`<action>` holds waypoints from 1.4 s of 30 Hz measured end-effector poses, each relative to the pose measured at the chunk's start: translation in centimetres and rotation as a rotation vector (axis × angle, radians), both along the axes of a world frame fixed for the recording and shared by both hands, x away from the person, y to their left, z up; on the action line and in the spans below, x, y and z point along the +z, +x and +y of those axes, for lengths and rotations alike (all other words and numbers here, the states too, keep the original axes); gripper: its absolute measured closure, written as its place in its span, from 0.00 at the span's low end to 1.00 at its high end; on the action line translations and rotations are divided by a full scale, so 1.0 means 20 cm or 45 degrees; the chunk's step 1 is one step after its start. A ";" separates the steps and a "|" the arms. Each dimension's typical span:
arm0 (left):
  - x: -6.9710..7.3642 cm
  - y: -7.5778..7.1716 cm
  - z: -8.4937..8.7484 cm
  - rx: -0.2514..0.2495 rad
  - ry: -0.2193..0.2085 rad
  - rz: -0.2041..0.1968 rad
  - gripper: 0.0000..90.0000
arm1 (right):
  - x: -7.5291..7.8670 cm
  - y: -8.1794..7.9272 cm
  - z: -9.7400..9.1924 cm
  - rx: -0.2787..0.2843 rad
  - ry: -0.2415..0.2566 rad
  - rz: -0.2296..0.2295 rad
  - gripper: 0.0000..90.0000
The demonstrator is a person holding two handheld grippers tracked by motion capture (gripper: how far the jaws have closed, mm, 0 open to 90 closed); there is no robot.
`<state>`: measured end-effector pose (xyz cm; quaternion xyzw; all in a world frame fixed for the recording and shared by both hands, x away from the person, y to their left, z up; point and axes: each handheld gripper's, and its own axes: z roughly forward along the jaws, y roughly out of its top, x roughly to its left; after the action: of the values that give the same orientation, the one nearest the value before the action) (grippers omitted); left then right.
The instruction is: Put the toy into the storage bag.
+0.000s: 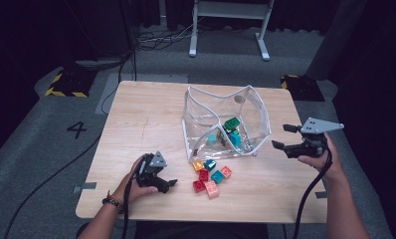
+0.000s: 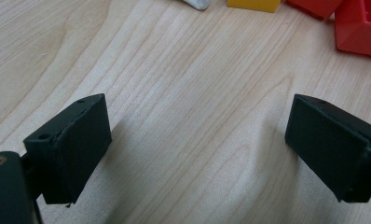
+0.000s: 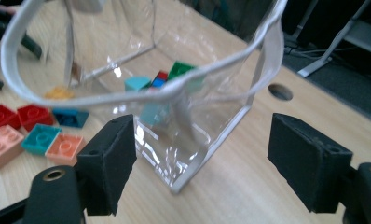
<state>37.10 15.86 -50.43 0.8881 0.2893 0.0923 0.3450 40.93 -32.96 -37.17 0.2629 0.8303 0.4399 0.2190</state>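
Clear plastic pouch [image 1: 226, 124] stands mid-table, several bricks inside; loose bricks [image 1: 211, 177] lie just in front. Right gripper [image 1: 281, 137] beside pouch, jaws apart, empty. Left gripper [image 1: 172, 184] near bricks, jaws apart. Judged: loading step; next, left closes on a brick.

Red bricks [image 2: 356, 25] cut off
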 end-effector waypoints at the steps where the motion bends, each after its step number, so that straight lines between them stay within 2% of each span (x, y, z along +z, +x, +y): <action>1: 0.00 0.00 0.00 0.000 0.001 0.000 0.08 | -0.03 0.00 0.00 -0.002 0.011 0.016 0.28; 3: 0.00 0.00 0.00 -0.001 0.001 0.000 0.08 | -0.10 -0.02 0.01 0.005 0.004 0.042 0.28; 11: 0.00 0.00 0.00 -0.002 0.003 0.000 0.08 | -0.27 -0.04 0.05 0.053 -0.023 0.117 0.28; 14: 0.00 0.00 0.00 -0.002 0.003 0.000 0.08 | -0.32 -0.05 0.07 0.063 -0.018 0.139 0.32; 16: 0.00 0.00 0.00 0.000 0.000 0.000 0.08 | -0.36 -0.06 0.09 0.100 -0.014 0.150 0.35; 21: 0.00 0.00 0.00 -0.001 0.000 0.004 0.08 | -0.43 -0.10 0.14 0.153 -0.047 0.163 0.35; 30: 0.00 0.00 0.00 -0.001 0.000 0.004 0.08 | -0.52 -0.12 0.24 0.249 -0.038 0.203 0.35; 32: 0.00 0.00 0.00 0.000 0.001 -0.001 0.08 | -0.54 -0.12 0.28 0.267 -0.038 0.214 0.36; 33: 0.00 0.00 0.00 0.000 0.001 -0.001 0.08 | -0.55 -0.13 0.32 0.276 -0.021 0.247 0.36; 34: 0.00 0.00 0.00 -0.002 0.004 -0.001 0.08 | -0.56 -0.13 0.33 0.304 -0.050 0.228 0.36; 38: 0.00 0.00 0.00 0.001 -0.002 0.004 0.08 | -0.60 -0.14 0.43 0.364 -0.081 0.235 0.35; 40: 0.00 0.00 0.00 0.002 -0.003 0.004 0.08 | -0.61 -0.14 0.48 0.383 -0.089 0.245 0.34; 41: 0.00 0.00 0.00 0.001 -0.002 0.004 0.08 | -0.61 -0.15 0.50 0.362 -0.103 0.269 0.34; 42: 0.00 0.00 0.00 -0.001 0.000 0.004 0.08 | -0.62 -0.15 0.52 0.369 -0.097 0.267 0.33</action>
<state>37.09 15.86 -50.44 0.8884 0.2895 0.0910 0.3446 38.01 -22.54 -49.57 0.1763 0.8938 0.4054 0.0752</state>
